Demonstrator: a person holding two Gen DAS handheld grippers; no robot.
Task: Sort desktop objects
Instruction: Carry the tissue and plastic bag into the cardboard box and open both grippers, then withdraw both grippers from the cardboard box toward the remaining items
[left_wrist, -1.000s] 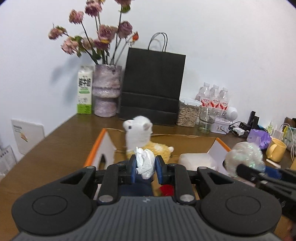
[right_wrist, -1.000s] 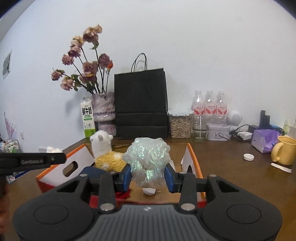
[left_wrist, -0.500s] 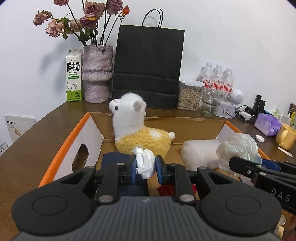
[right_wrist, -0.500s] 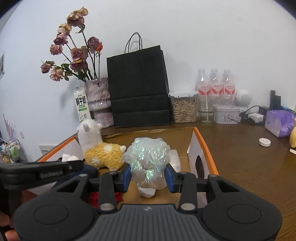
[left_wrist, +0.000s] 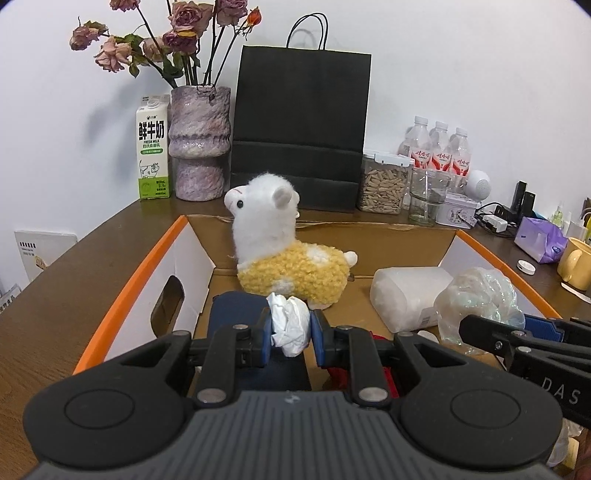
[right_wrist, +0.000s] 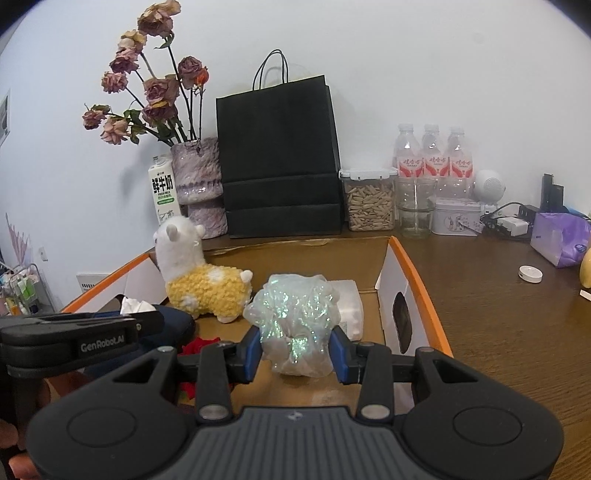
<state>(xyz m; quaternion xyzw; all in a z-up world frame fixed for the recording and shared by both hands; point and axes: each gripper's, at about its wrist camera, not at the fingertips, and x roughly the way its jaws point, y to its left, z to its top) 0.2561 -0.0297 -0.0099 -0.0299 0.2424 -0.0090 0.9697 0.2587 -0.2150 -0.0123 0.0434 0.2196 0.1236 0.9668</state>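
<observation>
An open cardboard box with orange rims (left_wrist: 129, 284) (right_wrist: 417, 280) stands on the brown desk. Inside it lie a white and yellow plush alpaca (left_wrist: 280, 254) (right_wrist: 199, 280), a white packet (left_wrist: 406, 295), a dark blue item (left_wrist: 236, 314) and something red (right_wrist: 199, 347). My left gripper (left_wrist: 290, 334) is shut on a crumpled white tissue (left_wrist: 290, 321), held over the box near the blue item. My right gripper (right_wrist: 295, 350) is shut on a crumpled iridescent plastic wrap (right_wrist: 295, 321) (left_wrist: 480, 299), held over the box's right half.
At the back stand a milk carton (left_wrist: 153, 147), a vase of dried roses (left_wrist: 199, 144), a black paper bag (left_wrist: 299, 129), a seed jar (left_wrist: 384, 184), a glass (left_wrist: 426, 195) and three bottles (left_wrist: 439, 151). Right of the box are a purple packet (right_wrist: 561, 236), a yellow mug (left_wrist: 576, 262) and a white cap (right_wrist: 530, 274).
Both grippers have come forward and down over the box, each still holding its load. The alpaca and the box's inside now look nearer and lower in both views.
</observation>
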